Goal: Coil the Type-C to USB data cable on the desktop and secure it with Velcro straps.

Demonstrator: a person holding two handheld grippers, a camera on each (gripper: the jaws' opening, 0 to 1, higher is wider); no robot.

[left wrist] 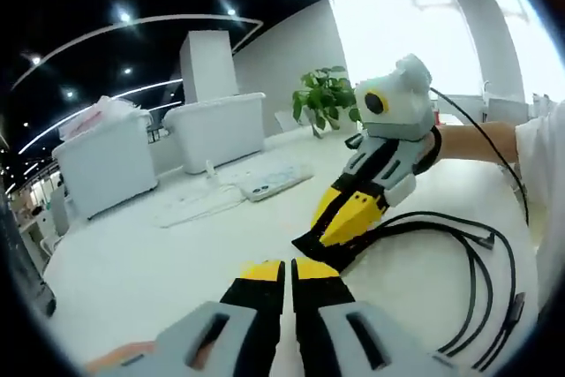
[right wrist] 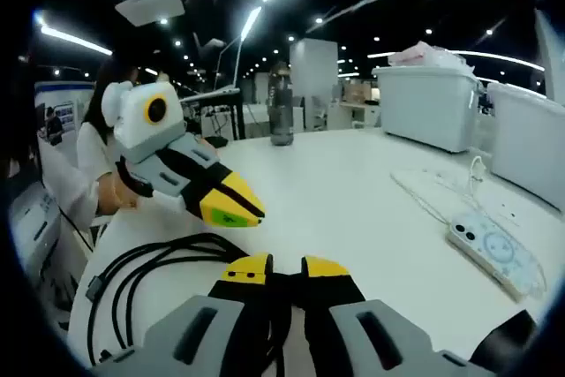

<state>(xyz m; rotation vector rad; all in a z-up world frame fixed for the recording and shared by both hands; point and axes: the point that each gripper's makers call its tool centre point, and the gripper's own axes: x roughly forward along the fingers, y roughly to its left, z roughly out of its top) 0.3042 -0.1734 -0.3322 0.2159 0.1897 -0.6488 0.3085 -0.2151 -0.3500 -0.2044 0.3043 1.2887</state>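
The black data cable [left wrist: 477, 280] lies in long loose loops on the white desktop [left wrist: 177, 262], to the right in the left gripper view. One end of it runs up into the yellow tips of my right gripper [left wrist: 311, 243], which reaches in from the right and is shut on it. In the right gripper view the cable [right wrist: 141, 275] loops at the lower left and passes between my right gripper's [right wrist: 284, 267] jaws. My left gripper [left wrist: 289, 269] is shut with nothing in it and hovers just before the right one; it appears again as left gripper [right wrist: 250, 211].
A phone [left wrist: 265, 184] [right wrist: 494, 249] and a thin white cable [left wrist: 199, 205] lie further out on the desk. White storage bins [left wrist: 216, 130] [right wrist: 428, 103] stand behind them, with a potted plant [left wrist: 325, 99] and a dark bottle [right wrist: 281, 103]. A person's arm [left wrist: 477, 140] holds the right gripper.
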